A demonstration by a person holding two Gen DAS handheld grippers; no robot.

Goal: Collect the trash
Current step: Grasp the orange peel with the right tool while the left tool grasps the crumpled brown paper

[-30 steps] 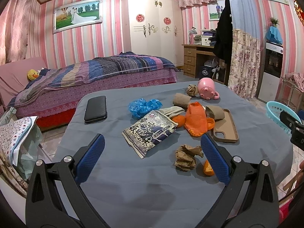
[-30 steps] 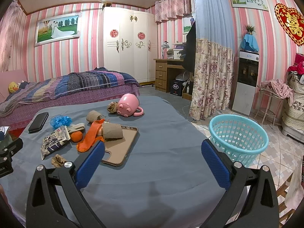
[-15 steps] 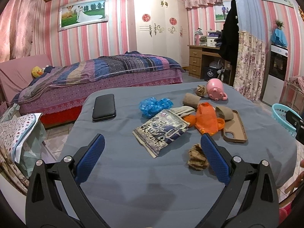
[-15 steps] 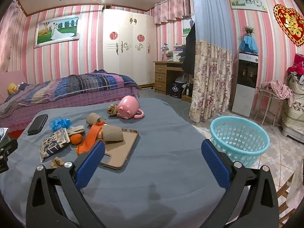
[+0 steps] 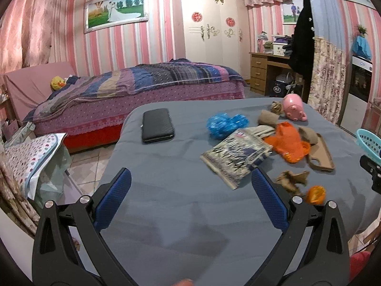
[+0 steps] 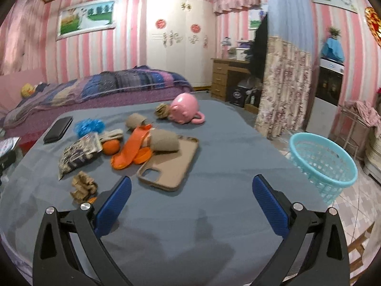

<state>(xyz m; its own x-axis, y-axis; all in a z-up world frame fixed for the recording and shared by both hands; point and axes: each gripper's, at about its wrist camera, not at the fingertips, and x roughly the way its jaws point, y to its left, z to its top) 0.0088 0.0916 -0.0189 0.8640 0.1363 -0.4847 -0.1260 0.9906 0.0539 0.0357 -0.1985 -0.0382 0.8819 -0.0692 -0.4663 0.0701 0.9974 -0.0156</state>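
Observation:
Trash lies on a grey-blue table (image 5: 171,190): a printed snack bag (image 5: 237,153), an orange plastic bag (image 5: 287,141), a blue plastic wad (image 5: 223,122), crumpled brown paper (image 5: 290,180) and an orange peel (image 5: 315,194). The right wrist view shows the same bag (image 6: 78,153), paper (image 6: 83,186) and orange bag (image 6: 133,146). My left gripper (image 5: 190,190) hangs open over bare cloth, left of the paper. My right gripper (image 6: 190,193) is open too, just short of the tan phone case (image 6: 170,166). A turquoise basket (image 6: 323,164) stands on the floor at right.
A black wallet (image 5: 157,128), a pink pig mug (image 6: 184,108), cardboard rolls (image 6: 164,140) and a whole orange (image 6: 110,146) also lie on the table. A bed (image 5: 133,90) is behind it, a desk (image 6: 228,78) and flowered curtain (image 6: 283,85) at right.
The left gripper has swung left, so the trash pile sits further right in its view. The right gripper has moved forward and turned left toward the pile; its view is blurred. Both stay open.

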